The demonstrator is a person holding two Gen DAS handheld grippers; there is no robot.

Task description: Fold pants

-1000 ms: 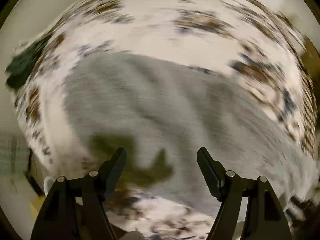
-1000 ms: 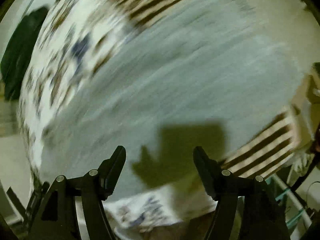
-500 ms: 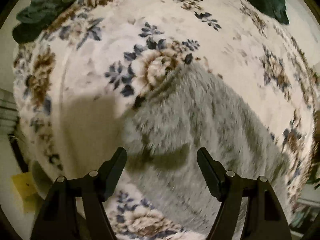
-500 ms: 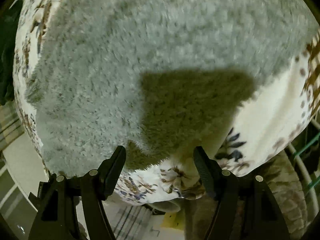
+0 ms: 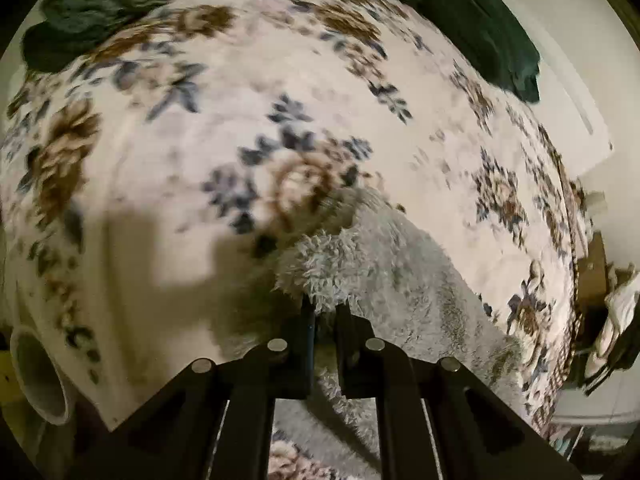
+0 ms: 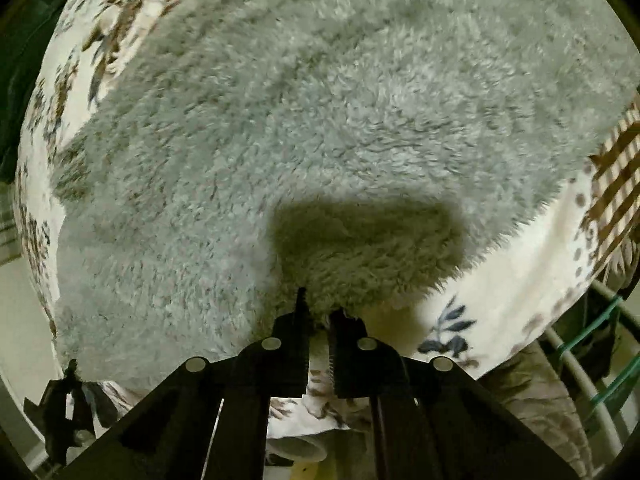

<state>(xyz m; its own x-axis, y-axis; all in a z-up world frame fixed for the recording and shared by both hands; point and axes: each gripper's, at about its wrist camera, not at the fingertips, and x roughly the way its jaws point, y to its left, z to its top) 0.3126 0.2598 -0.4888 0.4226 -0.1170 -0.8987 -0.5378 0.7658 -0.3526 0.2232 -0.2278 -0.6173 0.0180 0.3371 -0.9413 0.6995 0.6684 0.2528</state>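
- The left gripper [image 5: 325, 309] is pinching a fluffy corner of the grey pants [image 5: 400, 280], ready for lifting.
- The right gripper [image 6: 318, 312] is clamping their near edge; the pants [image 6: 320, 120] are spreading ahead across the floral bedspread [image 5: 200, 120].

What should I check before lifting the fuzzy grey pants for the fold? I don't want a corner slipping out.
1. Left gripper shut on the pants: ok, fleece is pinched at its tips.
2. Right gripper shut on the pants' near edge: ok, fleece bunches at the closed tips.
3. Depth of each bite: cannot tell, the pile hides the fingertips.
4. Floral bedspread not caught in either grip: cannot tell.
5. Pants lying flat ahead of the right gripper: ok, no big folds visible.
6. Dark green garments away from the pants: ok, they lie at the far edge of the bedspread.
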